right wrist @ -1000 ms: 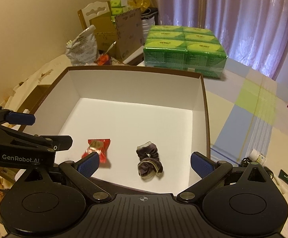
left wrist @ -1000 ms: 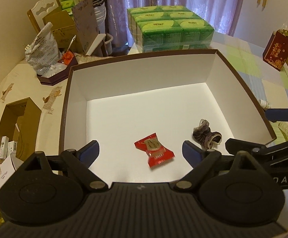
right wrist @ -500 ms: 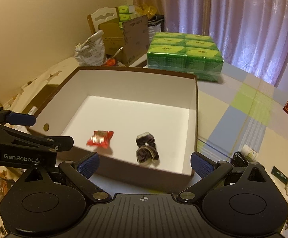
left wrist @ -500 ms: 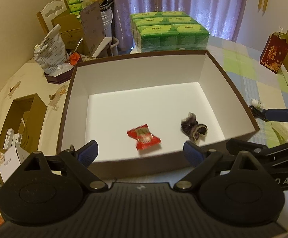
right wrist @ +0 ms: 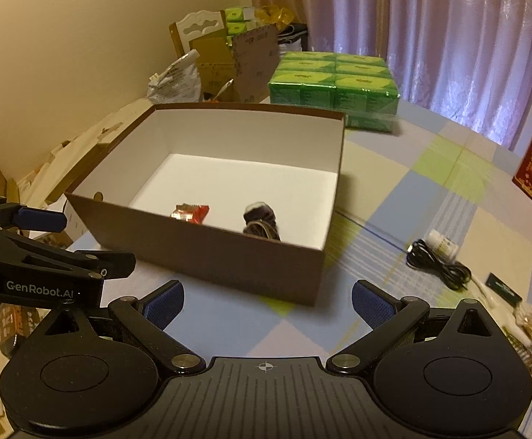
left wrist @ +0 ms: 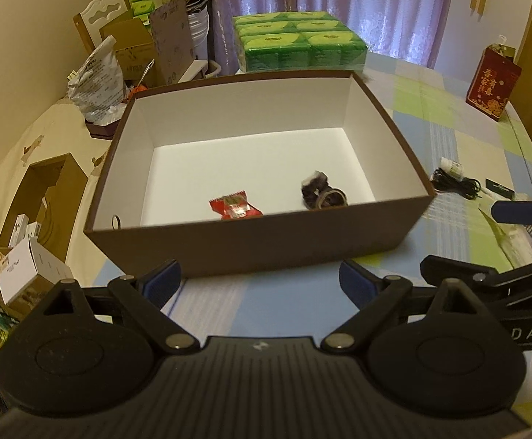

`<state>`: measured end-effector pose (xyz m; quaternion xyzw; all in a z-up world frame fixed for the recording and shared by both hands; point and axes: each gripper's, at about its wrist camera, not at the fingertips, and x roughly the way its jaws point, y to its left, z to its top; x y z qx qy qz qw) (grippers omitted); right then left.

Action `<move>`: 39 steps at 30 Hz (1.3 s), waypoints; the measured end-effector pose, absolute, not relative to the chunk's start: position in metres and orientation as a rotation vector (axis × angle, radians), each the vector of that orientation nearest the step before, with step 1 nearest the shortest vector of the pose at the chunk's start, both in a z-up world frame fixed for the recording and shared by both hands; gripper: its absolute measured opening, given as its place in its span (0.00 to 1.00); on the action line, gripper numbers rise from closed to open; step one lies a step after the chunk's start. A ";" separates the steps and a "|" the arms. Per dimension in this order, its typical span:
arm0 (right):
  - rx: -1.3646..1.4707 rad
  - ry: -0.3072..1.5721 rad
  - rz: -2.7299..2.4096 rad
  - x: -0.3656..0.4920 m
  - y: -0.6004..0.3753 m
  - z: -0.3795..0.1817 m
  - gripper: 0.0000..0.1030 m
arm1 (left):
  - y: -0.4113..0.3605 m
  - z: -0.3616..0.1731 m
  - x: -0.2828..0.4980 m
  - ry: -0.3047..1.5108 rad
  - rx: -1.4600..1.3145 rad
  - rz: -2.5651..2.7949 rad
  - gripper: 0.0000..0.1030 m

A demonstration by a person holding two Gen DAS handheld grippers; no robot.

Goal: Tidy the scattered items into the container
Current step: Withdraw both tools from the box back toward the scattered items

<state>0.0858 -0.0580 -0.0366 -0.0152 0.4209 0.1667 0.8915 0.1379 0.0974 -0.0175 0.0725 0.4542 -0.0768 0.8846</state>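
1. A rectangular cardboard box (left wrist: pixel 251 245) is seen on the tabletop (right wrist: pixel 405 183): matte brown outside, smooth white inside, lid off, top open.
2. Two items are noted on the white floor of the box, near its front wall. A red candy (left wrist: pixel 235 207) in a glossy, crinkled wrapper with twisted ends lies to the left. A dark hair scrunchie (left wrist: pixel 321 194), soft and bunched, lies just to its right, apart from it.
3. The left tool (left wrist: pixel 257 283) is held in front of the box, above the tabletop. Its blue ribbed pads are spread wide apart and nothing is held between them.
4. The right tool (right wrist: pixel 268 300) is likewise held before the near right corner of the box. Its blue textured pads are wide apart and nothing is gripped.
5. The tabletop is covered by a cloth checked in pale blue, green and cream.
6. Scattered items are recorded on the cloth to the right of the box: a coiled black cable (right wrist: pixel 438 263), a small white bottle (right wrist: pixel 443 244) touching it, and a flat dark packet (right wrist: pixel 504 287) near by.
7. Behind the box a shrink-wrapped block of green tissue packs (left wrist: pixel 302 45) is seen. A red printed gift box (left wrist: pixel 493 78) stands upright at the far right.
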 end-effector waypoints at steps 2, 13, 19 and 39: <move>-0.033 0.873 0.347 0.080 -0.064 -0.036 1.00 | 0.093 -0.017 0.129 0.944 0.148 -0.159 0.89; -0.019 0.872 0.328 0.047 -0.104 -0.036 1.00 | 0.060 -0.017 0.096 0.944 0.145 -0.173 0.90; 0.000 0.886 0.288 0.029 -0.132 -0.040 1.00 | 0.034 -0.021 0.083 0.954 0.158 -0.209 0.90; 0.121 0.866 0.046 -0.008 -0.236 -0.045 1.00 | -0.068 -0.043 0.078 0.968 0.274 -0.452 0.90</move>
